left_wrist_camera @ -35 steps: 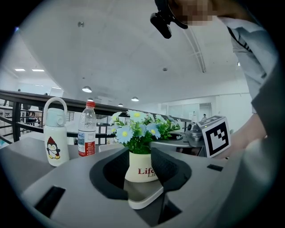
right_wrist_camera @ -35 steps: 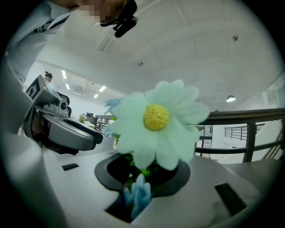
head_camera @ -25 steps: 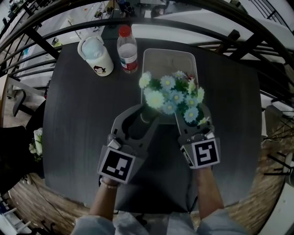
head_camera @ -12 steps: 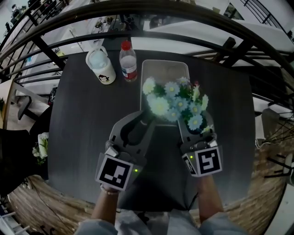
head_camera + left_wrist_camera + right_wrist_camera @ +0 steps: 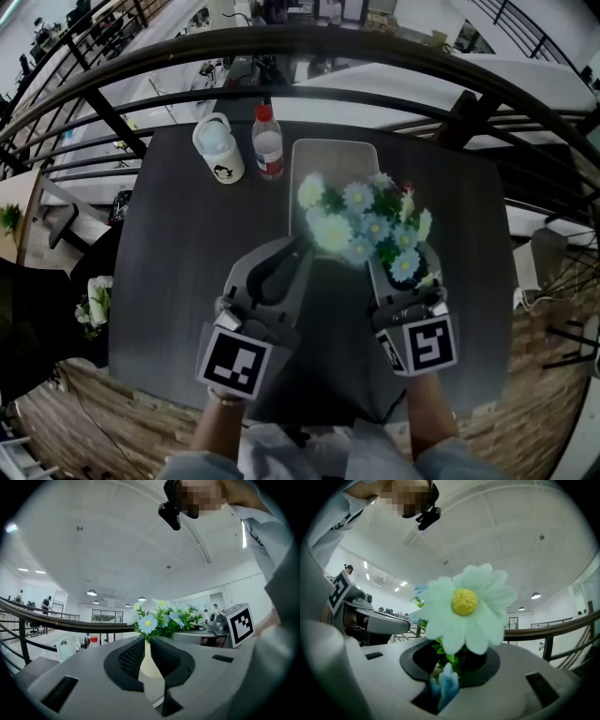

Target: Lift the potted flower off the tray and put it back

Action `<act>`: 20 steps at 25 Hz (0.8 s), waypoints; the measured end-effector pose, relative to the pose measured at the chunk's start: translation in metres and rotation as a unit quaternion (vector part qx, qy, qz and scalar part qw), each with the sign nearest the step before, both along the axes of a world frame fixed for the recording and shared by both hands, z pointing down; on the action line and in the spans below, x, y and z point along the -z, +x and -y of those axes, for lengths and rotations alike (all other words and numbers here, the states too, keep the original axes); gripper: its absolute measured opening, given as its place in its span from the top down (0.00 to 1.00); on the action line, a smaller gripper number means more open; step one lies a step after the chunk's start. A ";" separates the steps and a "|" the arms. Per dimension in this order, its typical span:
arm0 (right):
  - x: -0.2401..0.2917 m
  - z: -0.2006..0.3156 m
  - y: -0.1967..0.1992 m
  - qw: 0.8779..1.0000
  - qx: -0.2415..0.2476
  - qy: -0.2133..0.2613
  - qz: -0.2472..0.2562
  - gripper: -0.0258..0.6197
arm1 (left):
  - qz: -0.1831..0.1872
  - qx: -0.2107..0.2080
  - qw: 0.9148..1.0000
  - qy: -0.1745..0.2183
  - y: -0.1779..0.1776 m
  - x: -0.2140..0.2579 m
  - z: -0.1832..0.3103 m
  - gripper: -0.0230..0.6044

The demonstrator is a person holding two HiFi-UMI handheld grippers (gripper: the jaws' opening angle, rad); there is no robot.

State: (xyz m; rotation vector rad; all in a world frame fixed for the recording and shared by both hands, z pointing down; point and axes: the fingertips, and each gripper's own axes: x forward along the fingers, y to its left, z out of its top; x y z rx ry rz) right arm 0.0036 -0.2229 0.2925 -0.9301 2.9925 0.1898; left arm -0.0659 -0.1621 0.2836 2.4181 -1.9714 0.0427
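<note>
Over the last second the potted flower and both claws have drawn back toward the person, so that more of the bare tray now shows beyond the blooms. The plant now hangs over the near end of the tray and the dark tabletop, carried between the two tools. The left claw is clamped on the narrow upper part of the pale pot, its dark ribbed pads pressed to either side just under the leaves. The right claw is closed among the stems and foliage on the other side; a large daisy fills its view, so what its pads bear on is hard to see. A cup and a bottle stand well clear at the far left of the tray. The plant looks artificial and light, with soft petals and springy stems that will bend rather than carry load. The pot looks smooth and hard, likely slippery, and top-heavy under the wide bouquet. The firm hold therefore belongs on the pot itself, below the foliage, kept upright. A grip on stems alone could let the pot swing or slip out.
</note>
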 end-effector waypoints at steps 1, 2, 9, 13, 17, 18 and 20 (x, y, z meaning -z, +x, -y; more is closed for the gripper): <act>0.003 -0.003 0.002 1.000 0.000 0.000 0.002 0.79 | 0.000 0.001 1.000 0.001 0.001 0.003 -0.003 0.92; 0.006 -0.006 0.004 1.000 0.000 0.001 0.004 0.79 | -0.001 0.002 1.000 0.001 0.002 0.006 -0.006 0.94; 0.028 -0.023 0.021 1.000 -0.005 0.005 0.009 0.78 | -0.005 0.011 1.000 0.010 0.007 0.028 -0.028 0.98; 0.043 -0.033 0.029 1.000 -0.006 0.009 0.019 0.79 | -0.007 0.015 1.000 0.015 0.010 0.039 -0.040 0.98; 0.057 -0.042 0.033 1.000 0.000 0.023 0.017 0.79 | -0.002 0.018 1.000 0.023 0.011 0.052 -0.049 0.98; 0.060 -0.044 0.035 1.000 0.000 0.025 0.018 0.79 | -0.001 0.019 0.999 0.027 0.012 0.055 -0.051 0.98; 0.065 -0.048 0.040 0.999 0.000 0.027 0.022 0.79 | -0.003 0.019 0.999 0.032 0.015 0.061 -0.056 0.98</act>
